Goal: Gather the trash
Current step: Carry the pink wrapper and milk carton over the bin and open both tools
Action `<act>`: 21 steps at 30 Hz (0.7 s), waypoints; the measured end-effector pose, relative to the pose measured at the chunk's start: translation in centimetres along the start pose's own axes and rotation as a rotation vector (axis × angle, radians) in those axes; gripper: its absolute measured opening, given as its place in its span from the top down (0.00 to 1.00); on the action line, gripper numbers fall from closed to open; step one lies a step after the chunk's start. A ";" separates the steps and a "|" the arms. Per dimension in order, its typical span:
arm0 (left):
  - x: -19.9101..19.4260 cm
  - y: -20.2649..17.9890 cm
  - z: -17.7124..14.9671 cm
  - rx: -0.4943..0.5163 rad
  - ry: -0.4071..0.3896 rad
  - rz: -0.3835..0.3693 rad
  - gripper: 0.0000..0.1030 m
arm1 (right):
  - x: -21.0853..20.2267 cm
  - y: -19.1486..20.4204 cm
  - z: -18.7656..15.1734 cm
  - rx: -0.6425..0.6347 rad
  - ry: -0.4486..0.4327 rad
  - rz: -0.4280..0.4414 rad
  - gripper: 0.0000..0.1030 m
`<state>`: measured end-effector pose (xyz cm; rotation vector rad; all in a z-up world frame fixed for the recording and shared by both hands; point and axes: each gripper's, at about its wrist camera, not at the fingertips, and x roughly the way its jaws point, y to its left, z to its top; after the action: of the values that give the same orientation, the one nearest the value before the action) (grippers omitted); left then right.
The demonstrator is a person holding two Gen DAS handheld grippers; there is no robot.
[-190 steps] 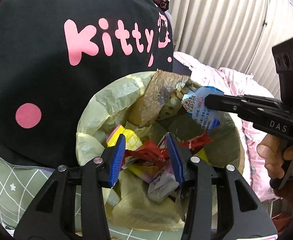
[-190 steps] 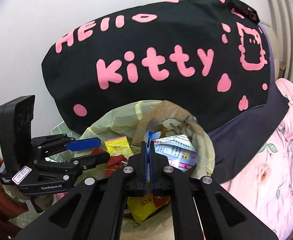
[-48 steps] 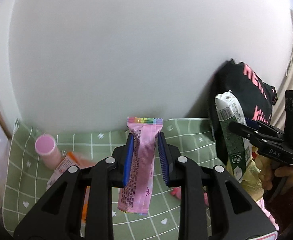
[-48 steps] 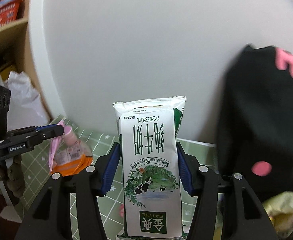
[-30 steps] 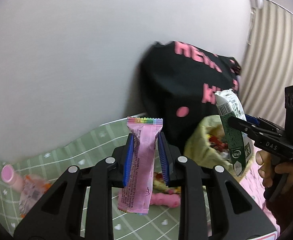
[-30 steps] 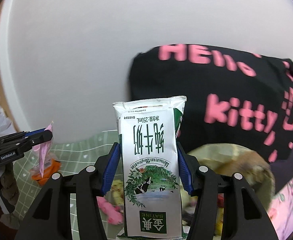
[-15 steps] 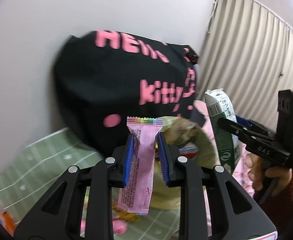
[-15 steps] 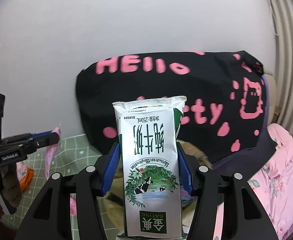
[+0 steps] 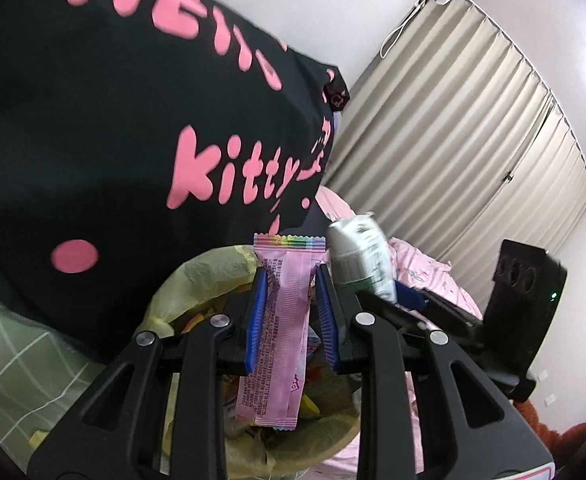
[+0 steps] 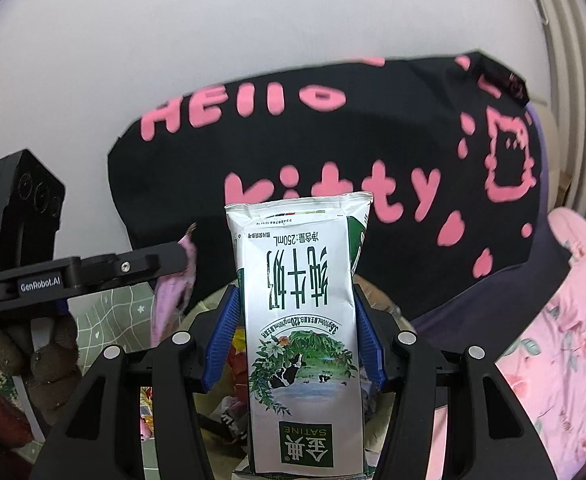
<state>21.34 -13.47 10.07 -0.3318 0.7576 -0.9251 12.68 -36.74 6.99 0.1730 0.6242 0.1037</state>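
Observation:
My left gripper (image 9: 291, 314) is shut on a pink snack wrapper (image 9: 283, 328) with a rainbow top edge, held upright over the trash bin lined with a yellowish bag (image 9: 201, 276). Wrappers lie inside the bin. My right gripper (image 10: 295, 334) is shut on a white and green milk pouch (image 10: 299, 320), also above the bin (image 10: 377, 296). In the left wrist view the milk pouch (image 9: 359, 258) and the right gripper (image 9: 409, 298) sit just right of the wrapper. In the right wrist view the left gripper (image 10: 173, 258) with the pink wrapper (image 10: 173, 296) comes in from the left.
A black cushion with pink lettering (image 9: 113, 160) leans on the wall behind the bin. A green checked cloth (image 9: 17, 356) covers the surface at left. Pink floral bedding (image 10: 553, 340) lies to the right, with pleated curtains (image 9: 453, 152) behind. A hand in a dark glove (image 10: 49, 352) holds the left gripper.
Both grippers have swung right from the green cloth to over the bin, each keeping its item. The cushion and bin now fill the views.

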 end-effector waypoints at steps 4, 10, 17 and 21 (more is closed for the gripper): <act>2.6 1.2 -0.5 -0.004 0.075 0.029 0.78 | 1.7 -0.5 -0.8 0.006 0.051 0.009 0.50; 4.8 2.9 -1.9 -0.028 0.155 0.066 0.78 | 2.7 -0.8 -1.6 0.003 0.092 0.005 0.51; 4.3 3.4 -1.6 -0.050 0.140 0.039 0.78 | 2.1 -0.4 -1.7 0.008 0.088 0.005 0.51; 3.3 3.8 -1.6 -0.089 0.137 0.004 0.63 | 1.9 -0.4 -2.1 0.019 0.094 -0.023 0.50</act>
<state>23.69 -13.91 5.39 -0.3479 0.9268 -0.9188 12.99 -36.57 4.19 0.1799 0.7207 0.0845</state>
